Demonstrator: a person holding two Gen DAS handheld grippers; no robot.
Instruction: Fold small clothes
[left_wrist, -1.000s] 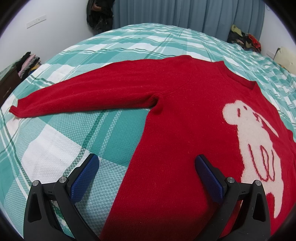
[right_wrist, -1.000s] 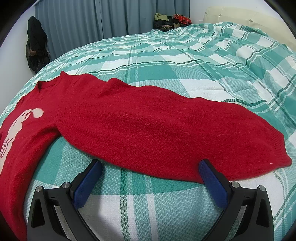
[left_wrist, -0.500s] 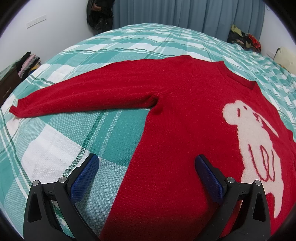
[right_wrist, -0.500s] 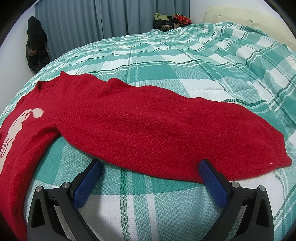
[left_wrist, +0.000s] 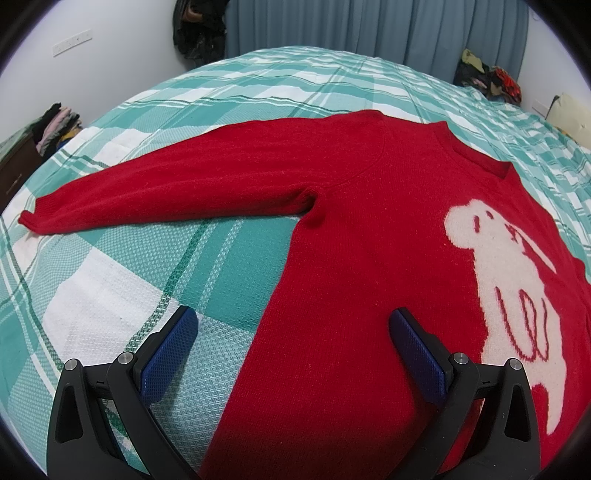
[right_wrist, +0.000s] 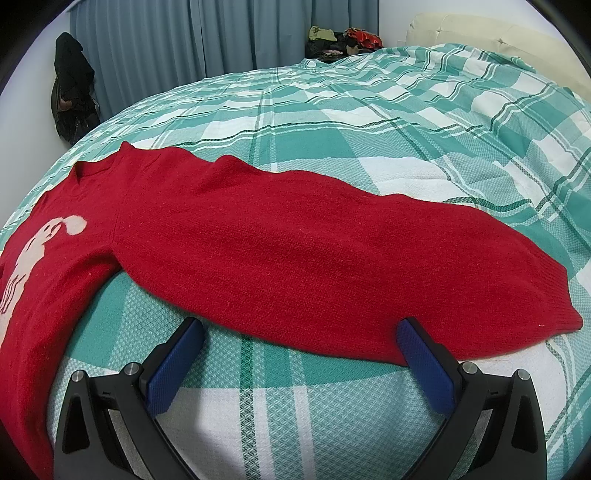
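A red knit sweater (left_wrist: 369, 240) with a white animal figure (left_wrist: 517, 288) lies flat, front up, on the bed, both sleeves spread out sideways. My left gripper (left_wrist: 291, 332) is open and empty, hovering over the sweater's left side edge below the armpit. Its left sleeve (left_wrist: 177, 184) stretches away to the left. My right gripper (right_wrist: 301, 341) is open and empty, just in front of the lower edge of the right sleeve (right_wrist: 314, 258), whose cuff (right_wrist: 554, 317) lies to the right.
The bed carries a teal and white plaid cover (right_wrist: 369, 122). Blue curtains (left_wrist: 369, 29) hang behind. Piles of clothes lie at the far edge (right_wrist: 343, 38) and on a dark dresser at the left (left_wrist: 55, 122). A cream headboard (right_wrist: 480, 33) stands at the right.
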